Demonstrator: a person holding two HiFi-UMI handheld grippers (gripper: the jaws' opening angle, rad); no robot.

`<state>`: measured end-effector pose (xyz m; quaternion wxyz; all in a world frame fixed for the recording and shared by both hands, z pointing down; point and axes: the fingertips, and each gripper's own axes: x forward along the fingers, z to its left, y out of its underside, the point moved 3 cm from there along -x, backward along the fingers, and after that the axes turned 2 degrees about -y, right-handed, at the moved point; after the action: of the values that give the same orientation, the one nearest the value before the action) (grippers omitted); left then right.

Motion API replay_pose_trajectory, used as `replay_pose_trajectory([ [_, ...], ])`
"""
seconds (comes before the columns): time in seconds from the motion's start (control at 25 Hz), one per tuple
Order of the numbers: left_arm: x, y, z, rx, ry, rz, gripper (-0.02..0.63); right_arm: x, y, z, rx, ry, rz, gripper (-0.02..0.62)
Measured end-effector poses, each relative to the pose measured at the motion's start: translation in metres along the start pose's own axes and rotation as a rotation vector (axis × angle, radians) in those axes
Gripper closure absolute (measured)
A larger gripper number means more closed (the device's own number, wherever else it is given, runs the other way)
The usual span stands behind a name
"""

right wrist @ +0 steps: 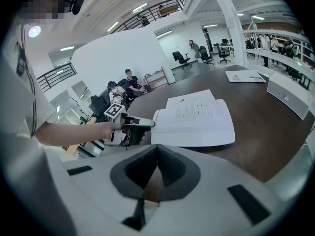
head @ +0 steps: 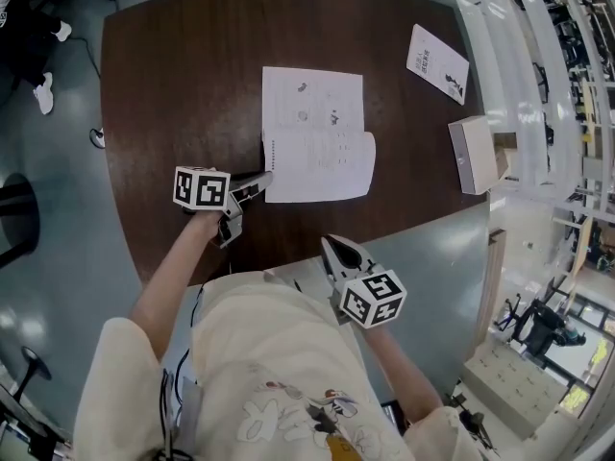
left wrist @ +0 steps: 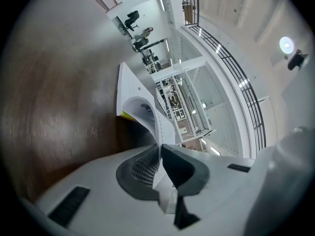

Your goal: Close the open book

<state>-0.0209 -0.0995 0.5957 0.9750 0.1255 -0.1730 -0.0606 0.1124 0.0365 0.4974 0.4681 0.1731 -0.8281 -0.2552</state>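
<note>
An open white book (head: 314,113) lies in the middle of the dark brown table (head: 173,84). Its near half (head: 322,166) is bowed up off the table. My left gripper (head: 267,177) is at the near left corner of that half, shut on the page edge. In the left gripper view the white sheet (left wrist: 142,107) arches away from the pinching jaws of the left gripper (left wrist: 160,154), with a yellow edge (left wrist: 125,116) under it. My right gripper (head: 332,248) hangs at the table's front edge, shut and holding nothing. The right gripper view shows its closed jaws, the book (right wrist: 197,114) and the left gripper (right wrist: 147,125).
A printed leaflet (head: 438,62) lies at the table's far right. A flat white box (head: 474,154) sits on the right edge. White railings (head: 524,84) run beyond the table on the right. Seated people (right wrist: 128,85) are far in the background.
</note>
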Motion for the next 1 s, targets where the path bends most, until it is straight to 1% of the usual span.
replay_pose_trajectory([
  [0.24, -0.001, -0.024, -0.008, 0.020, 0.034, -0.050, 0.577, -0.001, -0.004, -0.004, -0.009, 0.019, -0.012, 0.589],
  [0.4, -0.001, -0.046, -0.012, 0.027, 0.046, -0.085, 0.577, 0.000, -0.014, -0.006, -0.010, 0.031, -0.020, 0.589],
  [0.64, 0.003, -0.068, -0.012, 0.028, 0.052, -0.120, 0.577, 0.007, -0.023, -0.005, -0.022, 0.035, -0.026, 0.589],
  [1.0, 0.006, -0.073, -0.007, 0.016, 0.057, -0.145, 0.575, 0.026, -0.046, -0.008, -0.080, 0.055, -0.038, 0.589],
])
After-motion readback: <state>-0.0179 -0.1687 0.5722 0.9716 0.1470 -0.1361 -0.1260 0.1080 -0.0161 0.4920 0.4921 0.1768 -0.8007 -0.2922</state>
